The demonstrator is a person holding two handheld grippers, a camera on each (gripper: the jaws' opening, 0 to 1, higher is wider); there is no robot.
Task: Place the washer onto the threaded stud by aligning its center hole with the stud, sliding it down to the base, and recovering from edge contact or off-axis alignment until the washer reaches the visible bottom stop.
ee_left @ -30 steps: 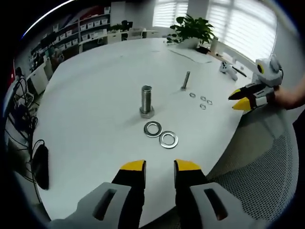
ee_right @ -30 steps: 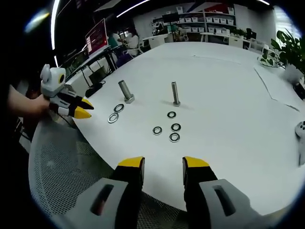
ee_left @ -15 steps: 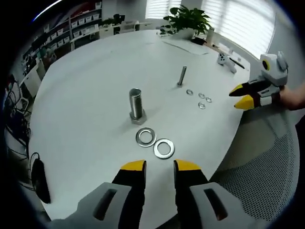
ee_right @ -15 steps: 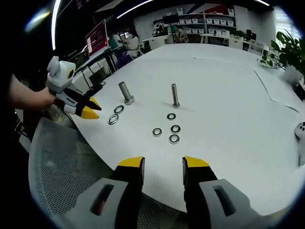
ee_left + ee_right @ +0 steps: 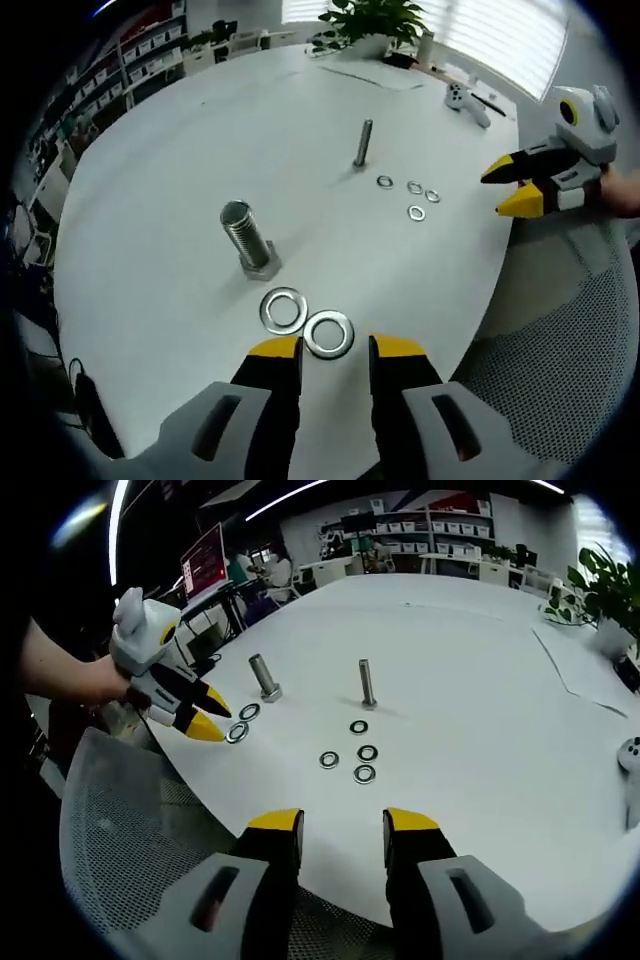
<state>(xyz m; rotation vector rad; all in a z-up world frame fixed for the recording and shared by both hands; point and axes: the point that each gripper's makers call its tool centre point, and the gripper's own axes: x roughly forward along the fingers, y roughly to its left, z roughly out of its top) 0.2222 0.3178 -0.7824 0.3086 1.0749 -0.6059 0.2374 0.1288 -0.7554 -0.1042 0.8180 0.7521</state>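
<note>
A thick threaded stud [image 5: 246, 240] stands upright on the white table [image 5: 180, 150], with two large washers [image 5: 282, 309] [image 5: 328, 334] lying flat in front of it. My left gripper [image 5: 334, 350] is open, its yellow tips just short of the nearer washer. A thin stud [image 5: 362, 144] stands farther off with several small washers [image 5: 410, 198] beside it. In the right gripper view my right gripper [image 5: 342, 825] is open near the table edge. There the thin stud [image 5: 367, 683], small washers [image 5: 350, 752], thick stud [image 5: 263, 675] and left gripper [image 5: 205, 715] show, the latter over the large washers [image 5: 242, 723].
A game controller [image 5: 464, 96] and a potted plant [image 5: 365, 22] sit at the table's far edge. A mesh chair [image 5: 560, 380] stands below the near edge. Shelves and desks line the room behind. A person's hand [image 5: 85, 680] holds the left gripper.
My left gripper has moved forward and down toward the two large washers, which now lie just ahead of its tips. The right gripper has stayed put.
</note>
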